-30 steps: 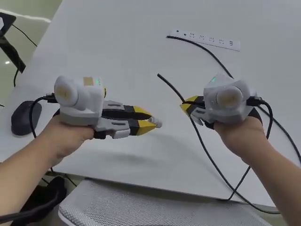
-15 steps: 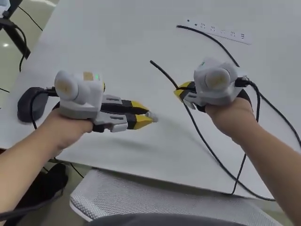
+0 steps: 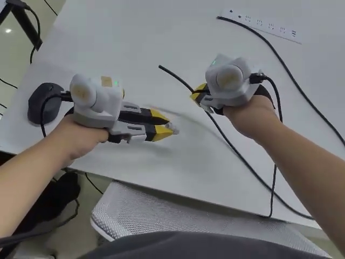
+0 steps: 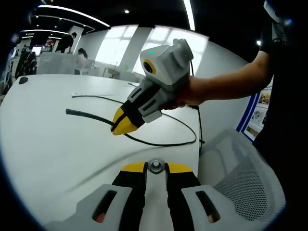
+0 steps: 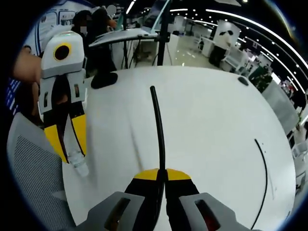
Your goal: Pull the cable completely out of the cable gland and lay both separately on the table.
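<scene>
Two parts, now apart: the cable gland (image 4: 155, 166) sits in one gripper and the cable (image 5: 158, 125) in the other, with open space between them.
Left jaws: the left gripper (image 3: 161, 125) is closed on the gland, pinching it at the very tips, so that it juts just beyond them.
Gland axis: the left gripper view looks at a round end with a bore, so its long axis seems to run forward in line with the jaws.
Right jaws: the right gripper (image 5: 161, 175) is clamped on the black cable, which is caught between the yellow tips.
Cable axis: it runs straight ahead from the jaws, in line with them, and its free end curves slightly left, above the table (image 3: 161, 43).
Cable tail: behind the jaws it trails across the table and over the near edge.
Beyond both: a white power strip (image 3: 261, 26) lies well apart at the far side.
Risk, gland: the tip hold is shallow and the part is round, so it could slip early or roll once released.
Risk, cable: the hanging tail may drag it off the edge once it is let go.
Risk, separation: the stiff free end could sweep or settle across the gland if the two are laid close together.
</scene>
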The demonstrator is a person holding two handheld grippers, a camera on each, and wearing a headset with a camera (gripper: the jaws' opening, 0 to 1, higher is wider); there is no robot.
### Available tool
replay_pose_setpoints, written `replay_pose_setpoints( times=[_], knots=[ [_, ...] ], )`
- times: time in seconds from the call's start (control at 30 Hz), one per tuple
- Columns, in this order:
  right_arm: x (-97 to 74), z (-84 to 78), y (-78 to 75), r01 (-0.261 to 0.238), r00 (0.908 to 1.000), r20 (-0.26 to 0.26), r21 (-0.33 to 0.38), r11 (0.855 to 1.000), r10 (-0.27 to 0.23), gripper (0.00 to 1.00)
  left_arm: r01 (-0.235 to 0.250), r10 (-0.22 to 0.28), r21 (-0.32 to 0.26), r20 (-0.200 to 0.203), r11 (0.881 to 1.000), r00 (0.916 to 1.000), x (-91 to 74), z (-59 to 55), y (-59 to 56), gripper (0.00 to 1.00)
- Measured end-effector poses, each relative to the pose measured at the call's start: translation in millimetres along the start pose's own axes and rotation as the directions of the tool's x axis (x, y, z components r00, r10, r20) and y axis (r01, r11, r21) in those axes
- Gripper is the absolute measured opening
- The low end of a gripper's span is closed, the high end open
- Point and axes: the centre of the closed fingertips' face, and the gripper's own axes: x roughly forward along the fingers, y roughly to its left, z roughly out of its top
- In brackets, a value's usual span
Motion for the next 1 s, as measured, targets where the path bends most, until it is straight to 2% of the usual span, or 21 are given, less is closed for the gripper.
replay_pose_setpoints(
  times=[0.1, 0.23, 0.37, 0.7, 1.0],
  knots=[
    [10.3, 0.0, 3.7, -0.016, 0.9998, -0.008, -0.01, 1.0, 0.016, 0.0, -0.007, 0.008, -0.014, 0.01, 1.0, 0.9999, -0.9, -5.0, 5.2, 0.15],
    [28.8, -3.1, 7.3, -0.031, 0.9993, -0.022, -0.027, 0.999, 0.03, 0.0, -0.017, 0.017, -0.023, 0.001, 1.0, 0.9998, -1.6, -15.0, 12.4, 0.15],
    [41.3, -3.7, 11.7, -0.046, 0.9985, -0.031, -0.035, 0.998, 0.045, 0.0, -0.031, 0.032, -0.051, 0.022, 0.998, 0.9992, -5.4, -18.7, 20.5, 0.15],
    [53.1, -3.6, 33.0, -0.102, 0.9927, -0.073, -0.084, 0.991, 0.095, 0.0, -0.055, 0.057, -0.077, 0.019, 0.996, 0.9982, -9.9, -34.5, 32.8, 0.15],
    [57.3, -7.0, 39.8, -0.13, 0.9885, -0.089, -0.086, 0.988, 0.122, 0.0, -0.072, 0.074, -0.107, 0.018, 0.992, 0.9971, -9.3, -46.8, 39.0, 0.15]
  ],
)
